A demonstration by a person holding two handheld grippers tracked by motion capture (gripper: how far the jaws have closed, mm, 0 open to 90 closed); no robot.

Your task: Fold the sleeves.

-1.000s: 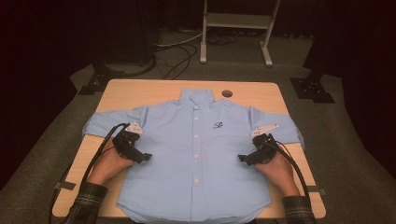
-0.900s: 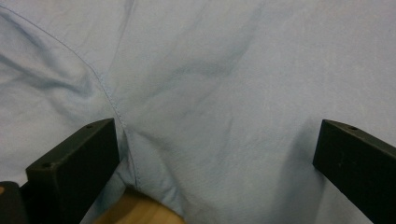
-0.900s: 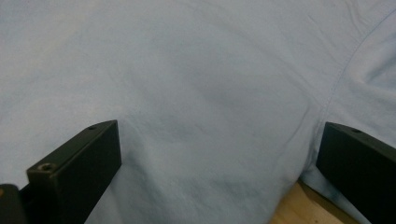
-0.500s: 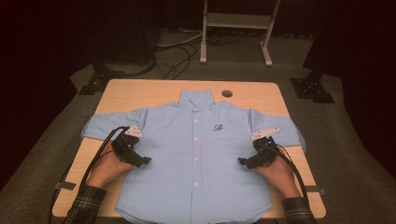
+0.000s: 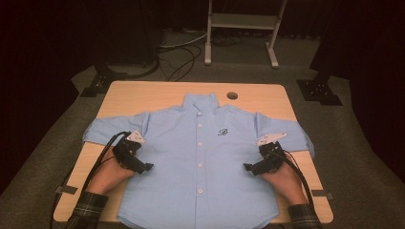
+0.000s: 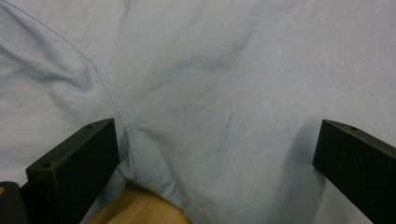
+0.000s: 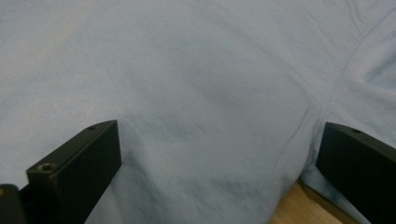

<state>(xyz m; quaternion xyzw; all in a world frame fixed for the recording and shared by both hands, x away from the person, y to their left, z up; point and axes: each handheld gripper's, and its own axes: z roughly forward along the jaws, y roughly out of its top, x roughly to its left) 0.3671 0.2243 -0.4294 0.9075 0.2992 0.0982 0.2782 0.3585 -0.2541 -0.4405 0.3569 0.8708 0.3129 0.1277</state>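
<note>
A light blue shirt [image 5: 200, 157] is spread flat, buttoned, on a wooden desk [image 5: 143, 95]. The left tool [image 5: 143, 168] and right tool [image 5: 249, 168] are pressed on its sides, jaws apart. Grey carpet [image 5: 363, 157], cables [image 5: 176, 57] and a white stand [image 5: 241, 21] are seen behind.

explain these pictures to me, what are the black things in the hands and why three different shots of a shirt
A person stands at a wooden table and holds a hand tool in each hand: the left gripper and the right gripper. Each has two black jaws that can pinch things. The wide picture comes from a camera above the table. The two close pictures come from small cameras riding on the grippers, looking out between their jaws. A light blue shirt lies flat on the table, buttoned, collar away from the person. Both grippers rest at its sides near the armpit seams, jaws wide apart. Nothing is pinched yet.
</note>
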